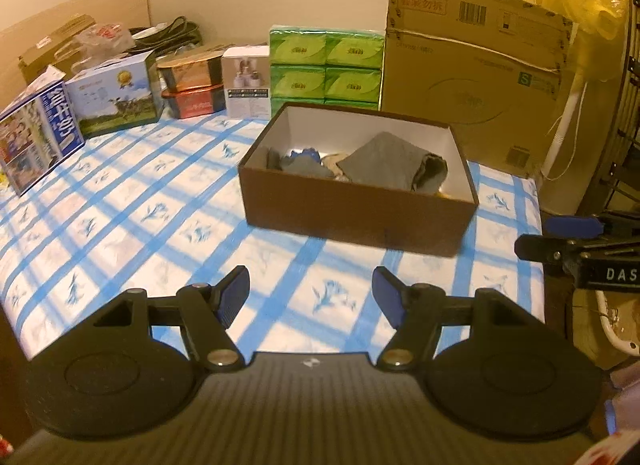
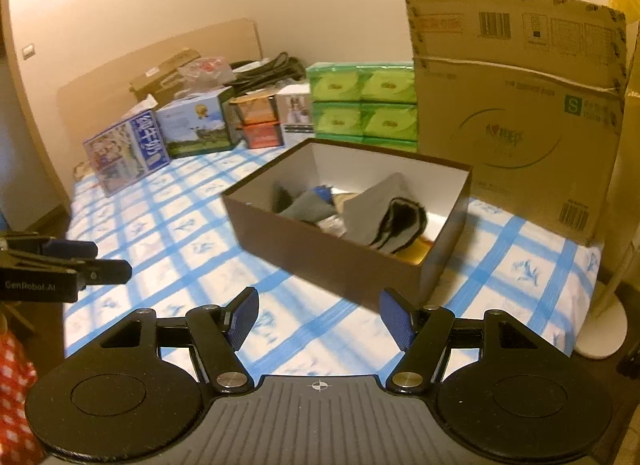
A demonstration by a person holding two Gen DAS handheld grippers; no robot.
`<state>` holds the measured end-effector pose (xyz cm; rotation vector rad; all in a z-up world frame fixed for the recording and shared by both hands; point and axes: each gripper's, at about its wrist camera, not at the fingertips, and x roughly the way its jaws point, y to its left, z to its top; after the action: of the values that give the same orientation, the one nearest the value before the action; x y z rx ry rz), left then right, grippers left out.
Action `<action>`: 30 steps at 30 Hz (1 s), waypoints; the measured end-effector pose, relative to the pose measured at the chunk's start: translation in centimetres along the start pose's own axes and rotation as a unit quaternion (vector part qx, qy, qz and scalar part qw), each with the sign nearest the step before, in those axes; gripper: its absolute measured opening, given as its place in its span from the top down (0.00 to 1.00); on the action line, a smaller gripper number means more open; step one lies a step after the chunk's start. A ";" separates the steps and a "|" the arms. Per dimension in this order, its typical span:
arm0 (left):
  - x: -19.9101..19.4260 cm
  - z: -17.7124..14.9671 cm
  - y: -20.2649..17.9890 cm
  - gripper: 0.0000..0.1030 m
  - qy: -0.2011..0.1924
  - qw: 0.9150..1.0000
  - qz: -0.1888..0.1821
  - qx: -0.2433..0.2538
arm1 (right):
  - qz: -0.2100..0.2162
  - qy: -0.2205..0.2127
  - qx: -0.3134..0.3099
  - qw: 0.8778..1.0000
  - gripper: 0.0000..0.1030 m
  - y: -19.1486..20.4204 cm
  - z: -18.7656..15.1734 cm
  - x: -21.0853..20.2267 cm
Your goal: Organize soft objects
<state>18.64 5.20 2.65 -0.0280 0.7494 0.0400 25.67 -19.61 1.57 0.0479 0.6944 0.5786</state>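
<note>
Both your tongs, left tongs (image 1: 311, 291) and right tongs (image 2: 319, 315), are spread wide and holding nothing, hovering over the checkered bench (image 1: 160, 205) near the brown box (image 1: 356, 213) with grey cloth (image 1: 384, 163) inside.

Each camera sat just behind its own fingers and looked forward and slightly down across the table (image 1: 132, 201). The left view faced the box (image 1: 360, 209) nearly head-on from near; the right view saw the box (image 2: 340, 261) from further right, angled leftward. Both shared the box, the table and the cartons (image 2: 516, 117) behind. Each caught the other gripper at its edge.
</note>
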 end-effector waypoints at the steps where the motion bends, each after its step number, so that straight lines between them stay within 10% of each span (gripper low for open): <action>1: -0.7 -0.6 0.0 0.36 0.002 1.000 0.001 -0.003 | 0.001 0.001 0.000 1.000 0.35 0.3 -0.3 -0.4; 30: -10.8 -12.4 -1.9 0.36 0.030 0.997 0.017 -0.064 | 0.061 0.065 0.000 0.996 0.35 6.2 -9.9 -7.3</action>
<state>2.41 2.47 1.00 -0.1387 0.8068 0.1190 12.03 -19.65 -0.32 0.0540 0.8221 0.7028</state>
